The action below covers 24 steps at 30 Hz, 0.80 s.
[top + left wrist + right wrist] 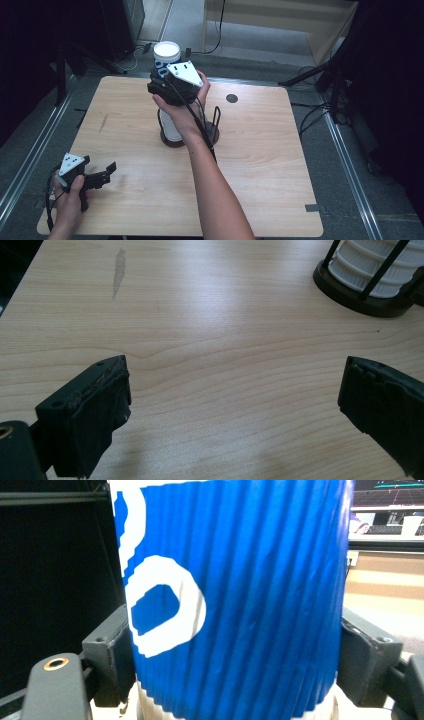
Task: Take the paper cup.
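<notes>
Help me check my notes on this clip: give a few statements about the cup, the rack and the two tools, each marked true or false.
1. The right tool grips a blue cup with white markings. True.
2. The left tool holds a cup. False: its jaws stand open over bare wooden table.
3. A stack of white cups sits in a black wire rack. True.
4. The blue cup lies on its side on the table. False: it is held upright above the rack.
</notes>
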Each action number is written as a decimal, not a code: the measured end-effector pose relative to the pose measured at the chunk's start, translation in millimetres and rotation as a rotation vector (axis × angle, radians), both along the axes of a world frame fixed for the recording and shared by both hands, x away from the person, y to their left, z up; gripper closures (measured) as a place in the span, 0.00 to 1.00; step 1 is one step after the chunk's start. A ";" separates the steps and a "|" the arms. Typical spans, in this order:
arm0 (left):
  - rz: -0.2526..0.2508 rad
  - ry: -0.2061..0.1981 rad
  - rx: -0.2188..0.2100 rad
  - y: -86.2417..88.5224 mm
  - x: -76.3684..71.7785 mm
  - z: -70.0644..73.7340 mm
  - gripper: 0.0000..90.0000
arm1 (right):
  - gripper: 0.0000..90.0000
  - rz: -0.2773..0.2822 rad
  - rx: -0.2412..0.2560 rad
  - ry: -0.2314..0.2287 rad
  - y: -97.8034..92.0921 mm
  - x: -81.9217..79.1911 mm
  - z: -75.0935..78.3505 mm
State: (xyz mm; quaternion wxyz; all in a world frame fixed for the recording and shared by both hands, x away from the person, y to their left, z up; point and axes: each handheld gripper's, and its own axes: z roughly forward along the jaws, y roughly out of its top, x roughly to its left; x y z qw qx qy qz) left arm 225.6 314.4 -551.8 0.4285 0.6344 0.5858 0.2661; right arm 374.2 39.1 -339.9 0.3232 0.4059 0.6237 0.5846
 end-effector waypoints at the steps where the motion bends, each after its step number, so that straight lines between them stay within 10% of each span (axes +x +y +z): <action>1: 0.000 0.000 0.000 -0.1 0.0 0.0 0.01 | 0.20 -0.004 -0.001 -0.008 0.2 -0.8 2.1; 24: 0.001 0.002 0.000 0.4 0.0 0.1 0.01 | 0.21 -0.016 0.013 -0.091 5.2 -11.6 34.1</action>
